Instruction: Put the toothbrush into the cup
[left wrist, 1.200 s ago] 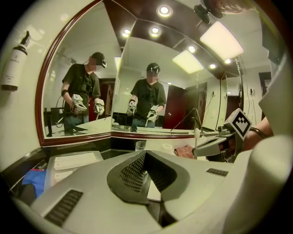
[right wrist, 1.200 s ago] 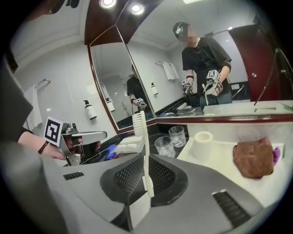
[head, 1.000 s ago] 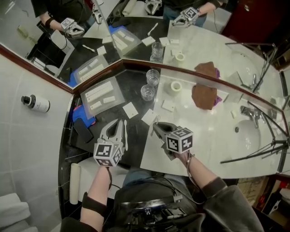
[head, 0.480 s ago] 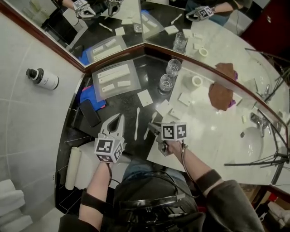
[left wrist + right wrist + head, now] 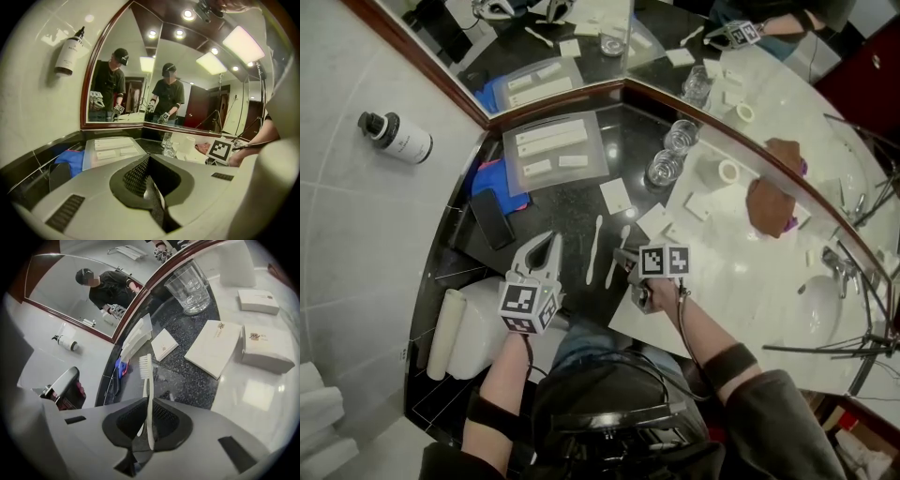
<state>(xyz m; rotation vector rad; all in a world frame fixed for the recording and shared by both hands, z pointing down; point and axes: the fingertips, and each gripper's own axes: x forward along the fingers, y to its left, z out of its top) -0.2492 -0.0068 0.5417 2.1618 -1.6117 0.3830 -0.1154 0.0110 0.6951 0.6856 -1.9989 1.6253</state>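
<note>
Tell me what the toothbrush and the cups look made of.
The toothbrush: likely plastic, smooth white handle, pale bristles. The cups: clear glass by the look, see-through walls with bright reflections; clear plastic can't be ruled out.

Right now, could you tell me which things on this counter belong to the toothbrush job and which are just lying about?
Job: toothbrush in the right gripper; glass cups by the mirror.
Lying about: small white boxes, white roll, brown cloth, phone, packet tray, rolled towel, bottle.
</note>
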